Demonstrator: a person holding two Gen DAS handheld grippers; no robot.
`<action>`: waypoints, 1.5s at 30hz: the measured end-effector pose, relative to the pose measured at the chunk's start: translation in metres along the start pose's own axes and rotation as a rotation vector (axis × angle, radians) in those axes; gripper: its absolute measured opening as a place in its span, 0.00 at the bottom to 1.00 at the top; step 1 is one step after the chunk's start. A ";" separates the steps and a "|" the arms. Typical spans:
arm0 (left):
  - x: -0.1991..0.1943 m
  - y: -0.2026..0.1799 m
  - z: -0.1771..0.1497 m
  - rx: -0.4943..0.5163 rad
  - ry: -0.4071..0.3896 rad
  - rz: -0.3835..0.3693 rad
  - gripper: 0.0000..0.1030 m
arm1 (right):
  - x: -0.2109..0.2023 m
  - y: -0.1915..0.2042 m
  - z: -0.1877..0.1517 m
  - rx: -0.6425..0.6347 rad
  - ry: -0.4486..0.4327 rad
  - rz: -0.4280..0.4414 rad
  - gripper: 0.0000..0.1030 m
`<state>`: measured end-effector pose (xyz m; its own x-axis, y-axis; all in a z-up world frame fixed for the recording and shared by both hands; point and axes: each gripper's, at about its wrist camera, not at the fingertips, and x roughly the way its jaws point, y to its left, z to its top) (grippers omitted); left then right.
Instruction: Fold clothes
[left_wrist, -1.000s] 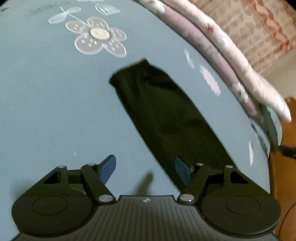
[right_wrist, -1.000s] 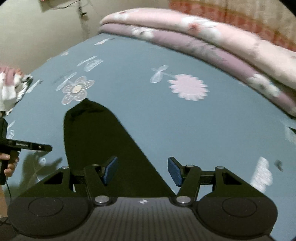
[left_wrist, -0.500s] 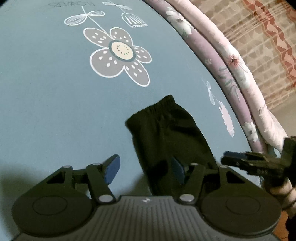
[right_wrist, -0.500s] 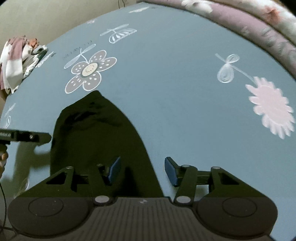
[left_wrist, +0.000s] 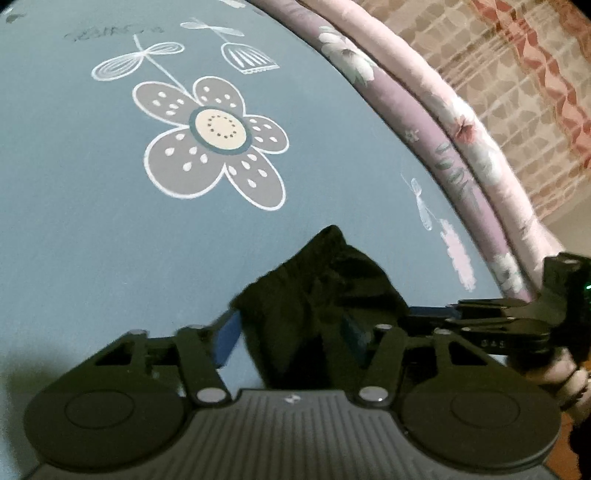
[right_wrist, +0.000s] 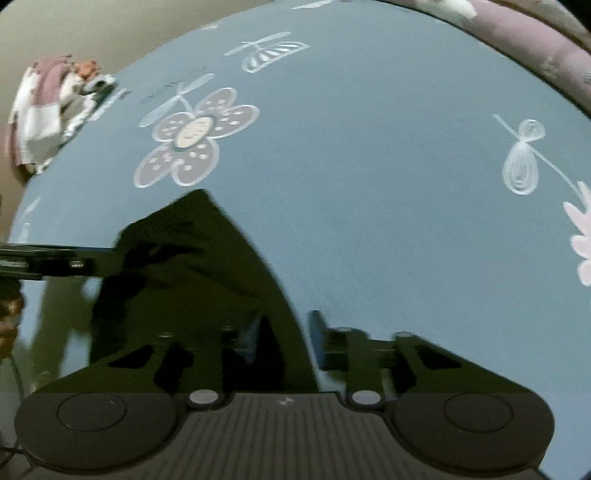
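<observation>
A black cloth (left_wrist: 317, 295) lies flat on a bed with a blue sheet (left_wrist: 92, 221). The cloth looks soft and thin. It is long, and its far end is narrow with a bunched, wrinkly edge. The sheet is smooth and has big flowers drawn on it. One flower (left_wrist: 218, 140) has grey petals with white dots and a round cream middle. It sits just past the far end of the cloth.

The left gripper (left_wrist: 291, 339) is low over the near part of the cloth. Its two blue pads are apart, one on each side of the cloth's edge, and its jaws are closing. The cloth is between them, but I cannot tell if the pads squeeze it.

The right gripper (right_wrist: 286, 338) is down at the other side of the cloth. Its jaws are closing too, with only a small gap. The cloth's edge runs between the pads. This view is blurry, so I cannot tell if they pinch it.

A hand (left_wrist: 565, 380) holds the right gripper's black handle.

Along the far side of the bed lie rolled blankets (left_wrist: 476, 155), pink and purple with flowers. They look thick and puffy. A small heap of white and pink clothes (right_wrist: 48, 114) sits at the bed's corner.
</observation>
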<state>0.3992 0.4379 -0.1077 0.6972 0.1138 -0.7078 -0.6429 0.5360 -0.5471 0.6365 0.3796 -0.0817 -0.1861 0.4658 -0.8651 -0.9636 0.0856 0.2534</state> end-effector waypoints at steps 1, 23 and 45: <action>0.001 -0.002 0.001 0.017 0.005 0.022 0.33 | 0.000 0.003 0.000 -0.010 0.002 0.002 0.11; 0.001 -0.079 0.053 0.214 -0.002 -0.010 0.15 | -0.086 -0.045 0.037 0.098 -0.190 -0.168 0.00; -0.023 -0.059 -0.078 -0.099 0.356 -0.060 0.55 | -0.139 -0.068 -0.211 0.314 0.095 -0.081 0.38</action>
<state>0.3964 0.3384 -0.0934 0.5920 -0.2225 -0.7747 -0.6442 0.4471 -0.6206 0.6874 0.1231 -0.0705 -0.1423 0.3638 -0.9205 -0.8724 0.3933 0.2903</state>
